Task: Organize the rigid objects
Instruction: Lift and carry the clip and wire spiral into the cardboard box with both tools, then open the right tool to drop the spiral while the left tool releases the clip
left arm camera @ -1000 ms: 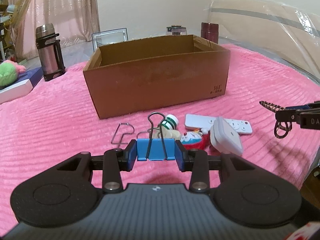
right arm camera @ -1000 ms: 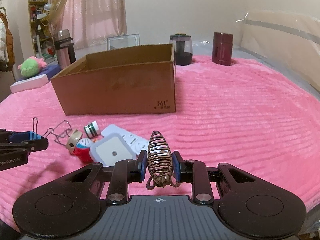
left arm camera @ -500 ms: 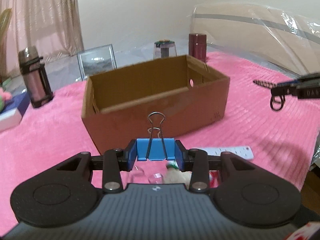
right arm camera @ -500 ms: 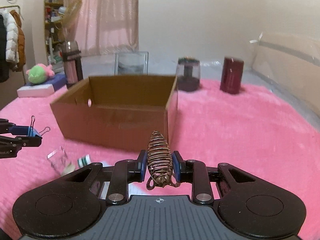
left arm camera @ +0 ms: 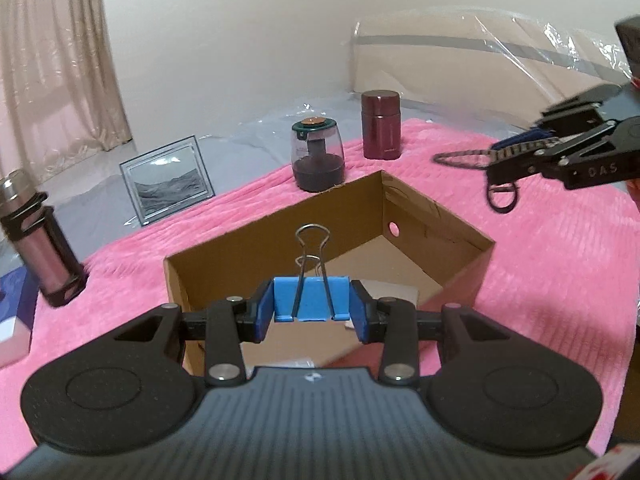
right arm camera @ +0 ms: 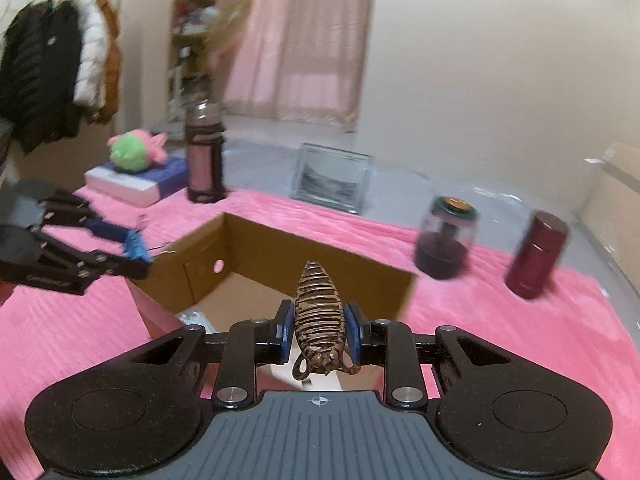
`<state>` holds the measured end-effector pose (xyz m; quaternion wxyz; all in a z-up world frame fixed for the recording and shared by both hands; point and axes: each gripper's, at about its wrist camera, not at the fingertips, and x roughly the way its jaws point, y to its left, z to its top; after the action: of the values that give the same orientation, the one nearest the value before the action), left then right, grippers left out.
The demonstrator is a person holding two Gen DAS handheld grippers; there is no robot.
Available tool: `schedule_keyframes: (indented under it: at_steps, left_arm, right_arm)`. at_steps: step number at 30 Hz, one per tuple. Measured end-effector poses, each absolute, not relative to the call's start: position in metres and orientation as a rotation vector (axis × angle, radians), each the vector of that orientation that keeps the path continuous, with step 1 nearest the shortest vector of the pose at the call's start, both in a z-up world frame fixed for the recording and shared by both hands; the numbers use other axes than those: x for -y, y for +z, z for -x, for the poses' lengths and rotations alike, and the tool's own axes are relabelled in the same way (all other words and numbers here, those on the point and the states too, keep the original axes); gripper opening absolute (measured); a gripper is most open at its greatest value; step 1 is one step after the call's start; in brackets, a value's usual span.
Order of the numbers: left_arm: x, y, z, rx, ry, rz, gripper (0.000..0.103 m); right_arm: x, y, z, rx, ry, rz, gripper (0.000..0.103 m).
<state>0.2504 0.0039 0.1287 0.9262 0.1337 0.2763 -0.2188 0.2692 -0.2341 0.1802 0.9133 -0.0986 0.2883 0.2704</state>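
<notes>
My left gripper (left arm camera: 312, 314) is shut on a blue binder clip (left arm camera: 311, 298) with wire handles, held above the near side of an open cardboard box (left arm camera: 460, 236). My right gripper (right arm camera: 318, 334) is shut on a brown striped hair claw (right arm camera: 318, 312) and hangs over the box (right arm camera: 256, 248) from the other side. In the left wrist view the right gripper (left arm camera: 516, 160) with the hair claw (left arm camera: 468, 157) shows at the upper right, above the box's far corner. In the right wrist view the left gripper (right arm camera: 134, 254) with the binder clip (right arm camera: 136, 245) shows at the left. A white item (left arm camera: 392, 292) lies on the box floor.
A pink blanket (left arm camera: 560, 240) covers the surface. Behind the box stand a dark red canister (left arm camera: 381, 125), a clear grinder jar (left arm camera: 318, 160), a picture frame (left arm camera: 168, 178) and a flask (left arm camera: 40, 240). A plush toy (right arm camera: 134, 152) lies on a book at the left. Coats (right arm camera: 60, 64) hang beyond.
Both grippers rose from the blanket and moved forward over the open box, each still holding its item. The remote and small toys on the blanket have dropped out of view.
</notes>
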Motion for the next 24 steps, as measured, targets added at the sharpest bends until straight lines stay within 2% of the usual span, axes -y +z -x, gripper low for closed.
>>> schedule_keyframes:
  at_steps: [11, 24]
  left_arm:
    - [-0.005, 0.085, -0.343, -0.744, -0.509, -0.337, 0.034]
    - [0.01, 0.034, -0.412, -0.943, -0.517, -0.409, 0.034]
  right_arm:
    - [0.172, 0.124, -0.371, -0.791, 0.72, 0.351, 0.023]
    - [0.128, 0.054, -0.442, -0.96, 0.804, 0.492, 0.023]
